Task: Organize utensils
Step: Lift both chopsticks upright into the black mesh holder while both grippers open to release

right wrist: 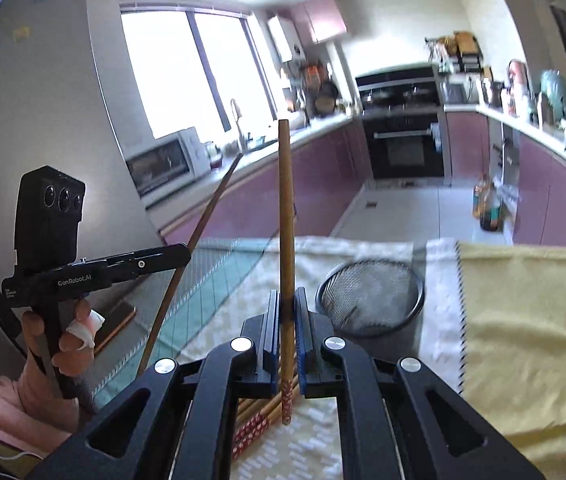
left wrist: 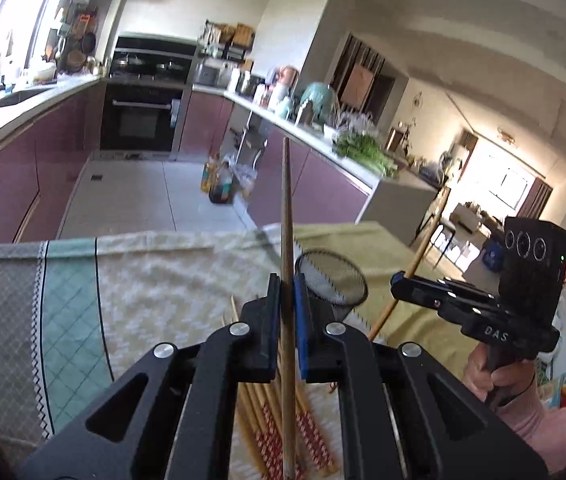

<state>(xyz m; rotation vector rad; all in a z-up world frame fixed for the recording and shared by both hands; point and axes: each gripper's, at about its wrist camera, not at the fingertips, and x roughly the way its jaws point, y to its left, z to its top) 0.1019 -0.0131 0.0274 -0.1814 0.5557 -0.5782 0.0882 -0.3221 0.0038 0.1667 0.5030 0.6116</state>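
Note:
My left gripper (left wrist: 287,300) is shut on a brown chopstick (left wrist: 287,216) that stands upright, lifted above the table. My right gripper (right wrist: 286,312) is shut on another chopstick (right wrist: 285,200), also upright; its red-patterned end hangs below the jaws. A black mesh holder (right wrist: 371,300) stands on the cloth just right of and beyond both grippers; it also shows in the left wrist view (left wrist: 333,280). Several chopsticks with red patterned ends (left wrist: 311,440) lie on the cloth under the grippers, also seen in the right wrist view (right wrist: 255,420). Each view shows the other gripper beside it, holding its stick.
The table is covered with a patterned cloth (left wrist: 143,280) and a yellow towel (right wrist: 523,340). Beyond its far edge are the kitchen floor, purple cabinets and an oven (left wrist: 139,120). A grey refrigerator (right wrist: 43,120) stands at the left.

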